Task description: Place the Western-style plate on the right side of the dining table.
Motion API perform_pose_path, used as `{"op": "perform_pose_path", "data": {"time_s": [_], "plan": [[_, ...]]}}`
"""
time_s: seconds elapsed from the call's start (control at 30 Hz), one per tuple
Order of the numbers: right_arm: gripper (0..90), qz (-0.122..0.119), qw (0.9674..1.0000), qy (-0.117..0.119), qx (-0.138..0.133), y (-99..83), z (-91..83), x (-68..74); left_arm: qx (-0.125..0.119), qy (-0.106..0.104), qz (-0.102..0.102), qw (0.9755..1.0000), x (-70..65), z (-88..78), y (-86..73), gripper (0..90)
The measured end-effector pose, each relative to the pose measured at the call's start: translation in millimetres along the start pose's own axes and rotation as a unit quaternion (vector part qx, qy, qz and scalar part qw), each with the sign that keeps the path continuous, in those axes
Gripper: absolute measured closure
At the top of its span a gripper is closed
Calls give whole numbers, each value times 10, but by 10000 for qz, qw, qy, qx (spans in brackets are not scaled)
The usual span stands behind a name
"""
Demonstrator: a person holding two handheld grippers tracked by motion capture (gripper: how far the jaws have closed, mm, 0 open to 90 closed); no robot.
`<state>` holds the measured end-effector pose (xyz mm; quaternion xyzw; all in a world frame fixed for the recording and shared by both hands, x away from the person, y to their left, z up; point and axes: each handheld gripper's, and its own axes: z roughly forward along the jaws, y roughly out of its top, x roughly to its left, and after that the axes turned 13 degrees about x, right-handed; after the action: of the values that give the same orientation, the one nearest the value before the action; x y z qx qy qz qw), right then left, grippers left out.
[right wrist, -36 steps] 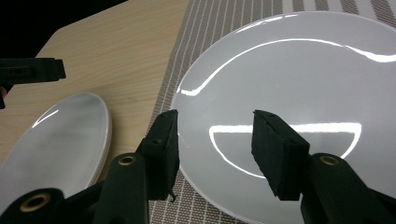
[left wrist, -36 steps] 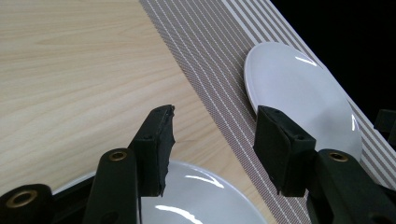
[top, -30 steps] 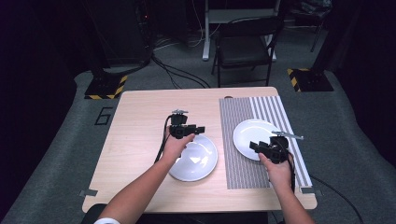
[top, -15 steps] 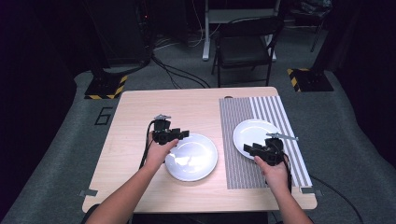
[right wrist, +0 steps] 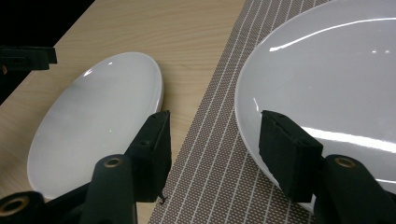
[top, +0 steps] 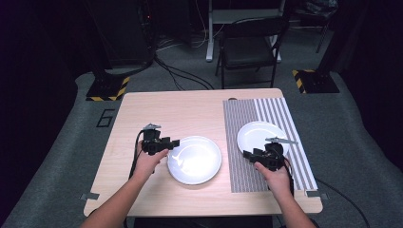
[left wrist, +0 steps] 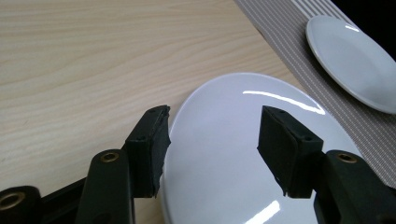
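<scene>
High view: two white plates lie on the wooden table (top: 142,194), the larger plate (top: 194,159) on bare wood near the middle and the smaller plate (top: 259,136) on the striped placemat (top: 237,166) at the right side. The left gripper (top: 172,143) sits at the larger plate's left edge, its tips pointing toward that plate. Left gripper view puts its jaws apart with nothing pinched: one pad stands over the wood just outside the rim, the other over the plate's white surface, and the jaws have just been opening. The right gripper (top: 249,154) hangs over the placemat between the two plates, just beside the smaller plate's near-left rim. Right gripper view shows its jaws wide, having just opened further, with the mat's stripes in the gap, the smaller plate's edge by one pad and the larger plate off to the other side, neither plate gripped.
</scene>
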<state>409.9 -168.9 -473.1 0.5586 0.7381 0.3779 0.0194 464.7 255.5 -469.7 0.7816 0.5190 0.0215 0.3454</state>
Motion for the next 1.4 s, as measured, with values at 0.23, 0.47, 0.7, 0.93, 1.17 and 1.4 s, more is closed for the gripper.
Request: {"op": "perform_pose_path", "data": {"time_s": [0.23, 0.47, 0.7, 0.93, 1.17, 1.4], "plan": [[421, -328, 9994, 45, 142, -21, 90, 91, 12, 143, -79, 9999, 125, -33, -160, 420], [402, -570, 9980, 33, 287, -29, 184, 171, 20, 242, -137, 9996, 218, -70, -294, 415], [391, -815, 9958, 17, 419, -52, 259, 231, -59, 297, -153, 9994, 320, -90, -384, 396], [415, -1054, 9927, 26, 587, -88, 353, 301, 50, 519, -79, 9986, 418, -88, -424, 388], [423, -1290, 9893, 157, 658, -105, 403, 340, 106, 537, -158, 9984, 464, -48, -471, 389], [446, -1494, 9866, 186, 626, -141, 410, 344, 115, 683, -67, 9976, 462, -4, -469, 390]]}}
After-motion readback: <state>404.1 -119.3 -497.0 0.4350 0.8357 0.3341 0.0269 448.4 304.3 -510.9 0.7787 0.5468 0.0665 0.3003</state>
